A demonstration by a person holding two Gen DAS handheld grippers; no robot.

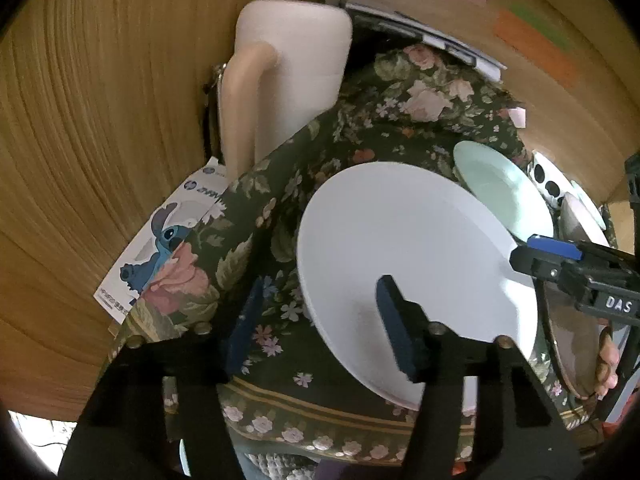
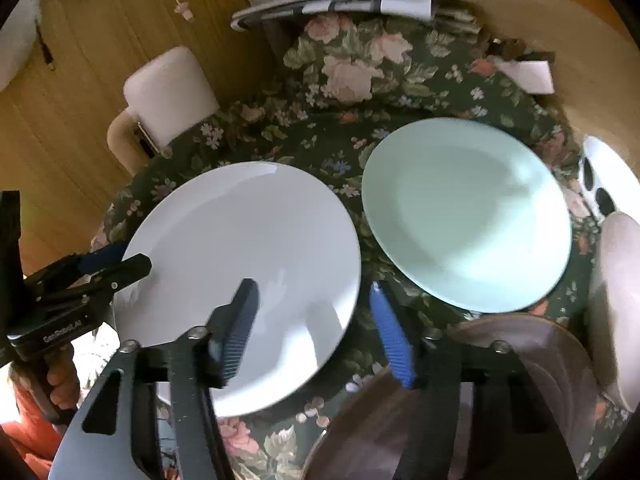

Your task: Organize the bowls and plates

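A large white plate lies on the floral tablecloth. A pale green plate lies to its right. A brown plate lies nearer, at the right. My left gripper is open, straddling the white plate's left rim. It shows in the right wrist view at that rim. My right gripper is open, over the white plate's right rim. It shows in the left wrist view.
A white dish with dark spots and a pinkish bowl sit at the table's right edge. A cream chair stands against the table. Papers lie at the far side. A Stitch box sits on the wooden floor.
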